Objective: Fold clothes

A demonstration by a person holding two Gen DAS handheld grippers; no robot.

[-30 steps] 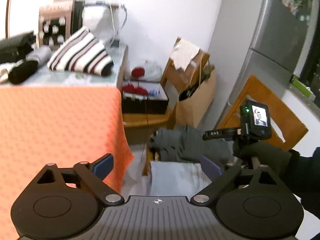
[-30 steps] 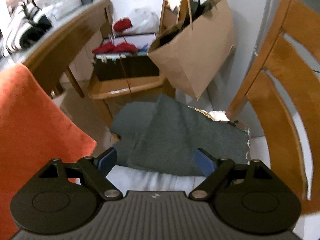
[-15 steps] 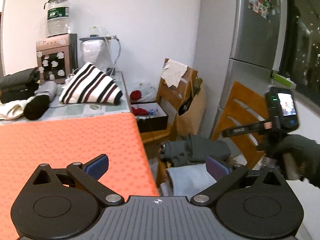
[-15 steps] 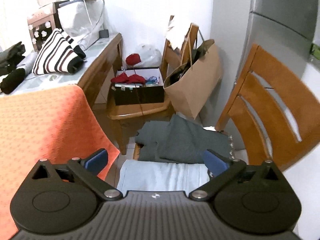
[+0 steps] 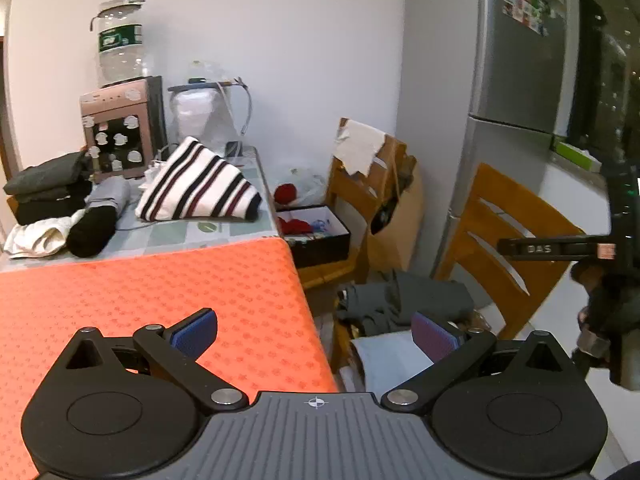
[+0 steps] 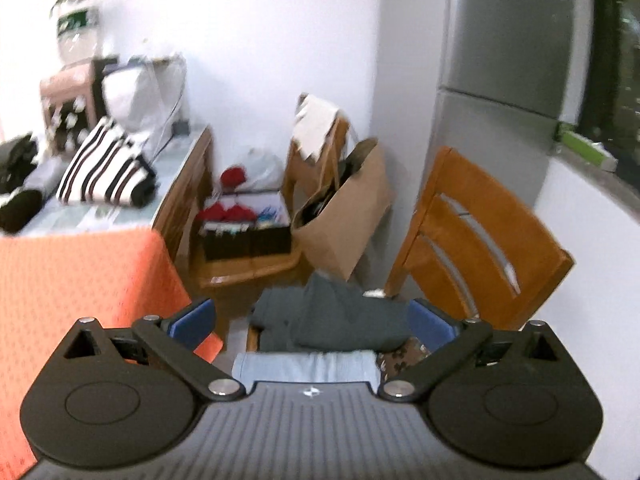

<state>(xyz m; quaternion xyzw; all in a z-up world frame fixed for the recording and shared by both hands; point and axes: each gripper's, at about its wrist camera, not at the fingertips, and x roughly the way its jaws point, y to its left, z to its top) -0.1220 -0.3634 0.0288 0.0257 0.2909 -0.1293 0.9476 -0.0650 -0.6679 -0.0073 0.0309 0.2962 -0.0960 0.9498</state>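
Tools, left [image 5: 314, 330] and right [image 6: 312, 320], both gape wide, empty, above two garments: dark grey [image 6: 336, 320], pale blue [image 6: 304, 366]

A tall silver refrigerator [image 5: 516, 80] is seen at the right. A brown paper bag [image 6: 344, 216] is leaned against a wooden chair, beside a black open box [image 5: 316, 236]. A clear water bottle [image 5: 120, 48] is stood at the surface's far edge.

Wide-open, empty right hand-held gripper [image 6: 312, 322] above dark grey garment [image 6: 332, 320] and pale blue cloth [image 6: 304, 368].
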